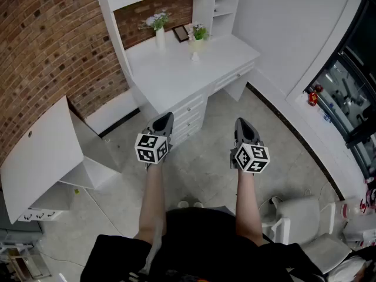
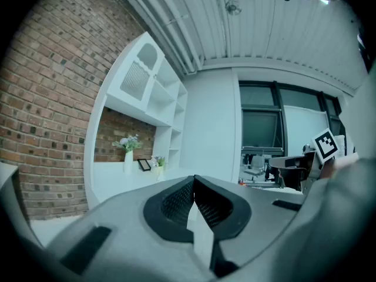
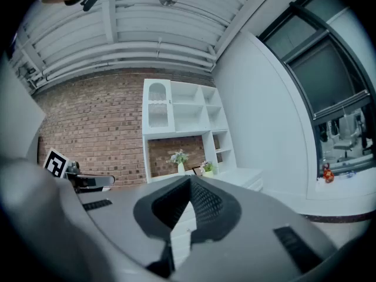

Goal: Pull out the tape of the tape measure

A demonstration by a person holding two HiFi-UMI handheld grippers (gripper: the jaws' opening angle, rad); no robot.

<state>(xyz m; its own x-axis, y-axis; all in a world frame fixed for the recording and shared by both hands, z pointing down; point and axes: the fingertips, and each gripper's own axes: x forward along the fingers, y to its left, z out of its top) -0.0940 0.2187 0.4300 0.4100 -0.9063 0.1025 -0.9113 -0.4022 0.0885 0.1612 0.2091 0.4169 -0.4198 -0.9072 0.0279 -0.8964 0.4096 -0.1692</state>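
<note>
No tape measure shows in any view. In the head view my left gripper (image 1: pixel 165 118) and right gripper (image 1: pixel 242 122) are held side by side at arm's length over the tiled floor, pointing toward a white desk (image 1: pixel 176 78). Both are shut with nothing between the pads. The left gripper view shows its dark pads meeting at the tip (image 2: pixel 194 178), and the right gripper's marker cube (image 2: pixel 325 145) is off to the right. In the right gripper view the jaws are pressed together (image 3: pixel 191 178), and the left gripper's marker cube (image 3: pixel 55 163) is at the left.
The desk carries a vase of flowers (image 1: pixel 159 29), a picture frame (image 1: pixel 181 33) and a small potted plant (image 1: pixel 199 35), with drawers (image 1: pixel 189 111) below. A white cabinet with an open door (image 1: pixel 41 148) stands left by the brick wall. A white chair (image 1: pixel 296 219) is at lower right.
</note>
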